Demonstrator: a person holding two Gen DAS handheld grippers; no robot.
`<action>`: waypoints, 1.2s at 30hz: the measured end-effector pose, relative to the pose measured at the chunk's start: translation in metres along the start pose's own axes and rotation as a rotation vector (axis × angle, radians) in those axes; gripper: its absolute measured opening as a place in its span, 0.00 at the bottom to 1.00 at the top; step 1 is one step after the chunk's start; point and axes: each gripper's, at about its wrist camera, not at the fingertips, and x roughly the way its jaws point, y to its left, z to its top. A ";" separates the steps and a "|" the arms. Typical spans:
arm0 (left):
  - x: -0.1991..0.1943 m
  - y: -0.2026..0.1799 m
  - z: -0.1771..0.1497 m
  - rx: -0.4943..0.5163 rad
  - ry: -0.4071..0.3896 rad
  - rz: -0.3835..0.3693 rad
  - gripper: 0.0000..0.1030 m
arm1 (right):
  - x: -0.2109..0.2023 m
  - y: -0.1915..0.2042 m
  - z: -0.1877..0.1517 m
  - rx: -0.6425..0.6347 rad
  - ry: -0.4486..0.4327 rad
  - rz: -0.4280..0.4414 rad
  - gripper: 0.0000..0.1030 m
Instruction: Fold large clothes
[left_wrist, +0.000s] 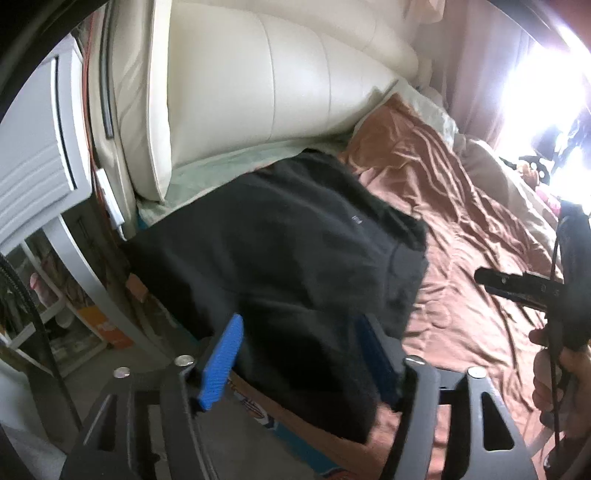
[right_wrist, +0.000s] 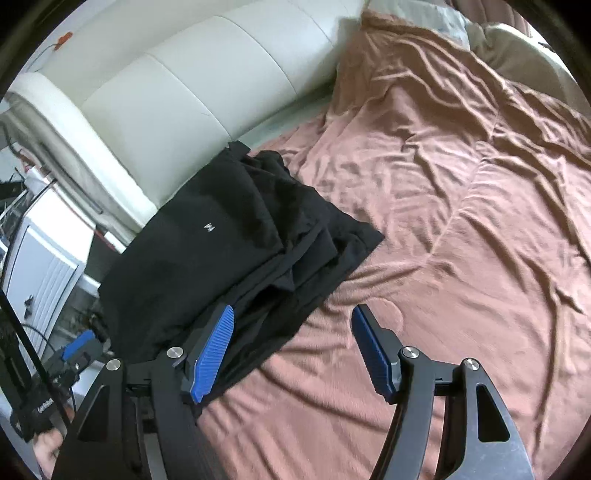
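A folded black garment (left_wrist: 288, 240) (right_wrist: 221, 236) with a small white logo lies on the brown bed cover (left_wrist: 461, 258) (right_wrist: 461, 221), near the cream headboard and the bed's left edge. My left gripper (left_wrist: 299, 354) stands open at the garment's near edge; the cloth lies between its blue pads (left_wrist: 221, 362), which do not press on it. My right gripper (right_wrist: 293, 350) is open above the cover, its left pad (right_wrist: 214, 354) over the garment's near corner, nothing between its fingers. The left wrist view also shows the right gripper (left_wrist: 517, 288) at the right edge, held by a hand (left_wrist: 561, 387).
A padded cream headboard (left_wrist: 258, 92) (right_wrist: 184, 92) runs behind the garment. A white cabinet (left_wrist: 33, 147) (right_wrist: 40, 266) and cluttered shelves stand beside the bed on the left. Pale pillows (right_wrist: 524, 55) lie at the far end. Bright window light glares at the upper right (left_wrist: 546, 92).
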 end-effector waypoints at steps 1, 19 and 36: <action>-0.006 -0.001 0.000 -0.003 -0.009 -0.003 0.76 | -0.010 0.003 -0.002 -0.009 -0.004 -0.006 0.63; -0.115 -0.071 -0.023 0.078 -0.126 -0.147 0.99 | -0.222 0.010 -0.104 -0.018 -0.181 -0.150 1.00; -0.178 -0.104 -0.094 0.220 -0.172 -0.284 0.99 | -0.341 0.030 -0.239 0.029 -0.334 -0.273 1.00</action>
